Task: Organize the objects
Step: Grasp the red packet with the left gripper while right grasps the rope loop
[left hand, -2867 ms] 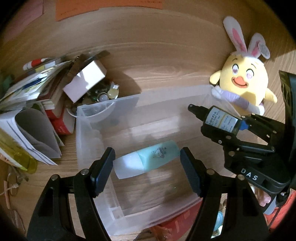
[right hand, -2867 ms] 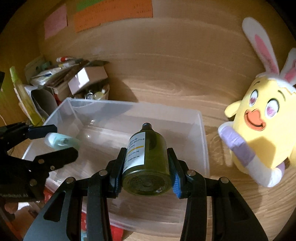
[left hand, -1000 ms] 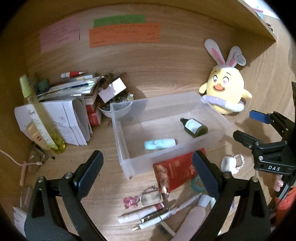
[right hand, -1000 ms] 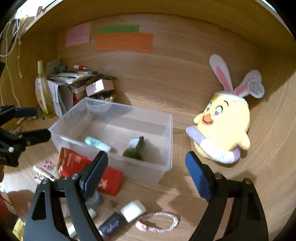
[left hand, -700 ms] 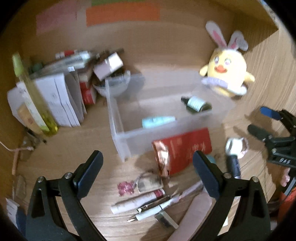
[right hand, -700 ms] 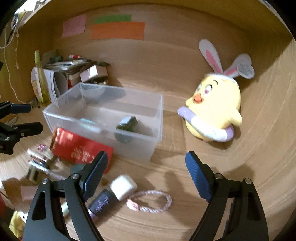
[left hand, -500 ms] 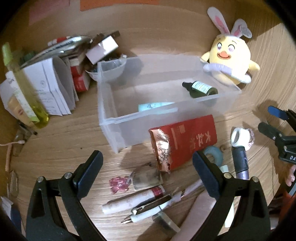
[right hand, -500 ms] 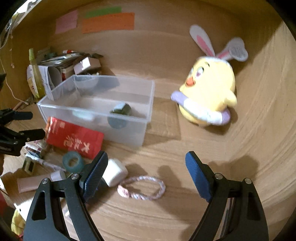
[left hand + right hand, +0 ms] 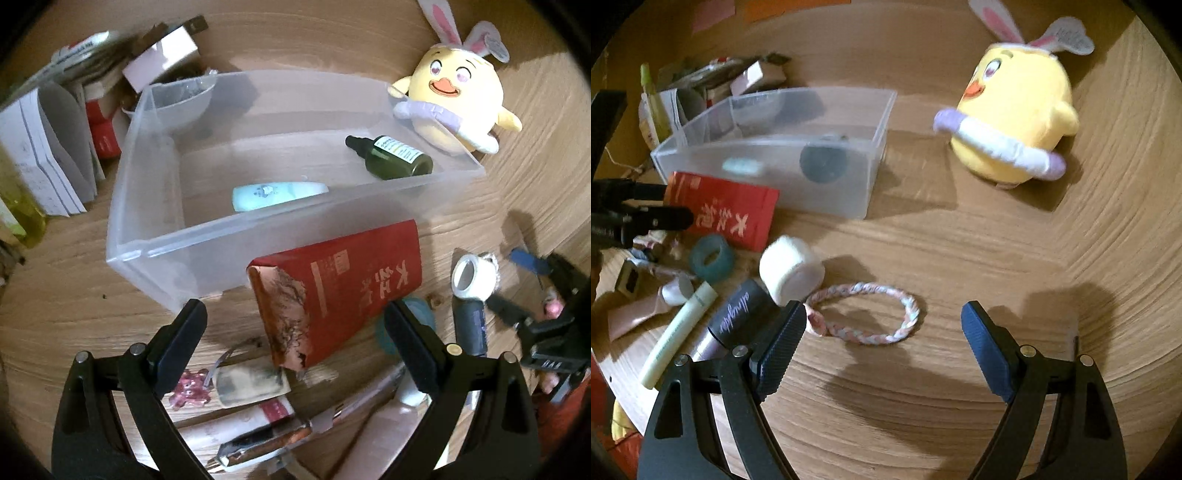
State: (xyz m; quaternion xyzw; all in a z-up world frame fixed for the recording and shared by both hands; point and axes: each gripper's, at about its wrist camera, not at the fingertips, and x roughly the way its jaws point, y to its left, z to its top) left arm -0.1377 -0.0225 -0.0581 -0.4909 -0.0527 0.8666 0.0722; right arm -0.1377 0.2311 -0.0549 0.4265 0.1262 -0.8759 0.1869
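A clear plastic bin (image 9: 155, 236) (image 9: 871, 122) holds a dark green dropper bottle (image 9: 391, 158) and a pale teal tube (image 9: 277, 194). My left gripper (image 9: 295, 343) is open and empty, low over a red packet (image 9: 354, 284) (image 9: 724, 210) lying in front of the bin. My right gripper (image 9: 882, 343) is open and empty, just above a braided pink bracelet (image 9: 864, 314). A white tape roll (image 9: 790, 269) (image 9: 472, 277), a teal tape roll (image 9: 711, 258) and a dark tube (image 9: 738, 310) lie left of the bracelet.
A yellow bunny-eared plush (image 9: 454, 99) (image 9: 1015, 122) sits right of the bin. Books, papers and a small box (image 9: 55, 140) are piled at the left. Pens, tubes and a pink charm (image 9: 192, 387) litter the wooden desk (image 9: 997, 258) near my left gripper.
Both grippers let go of the bottle and tube into the bin, pulled back, then dropped toward the clutter in front of the bin. Both are open now.
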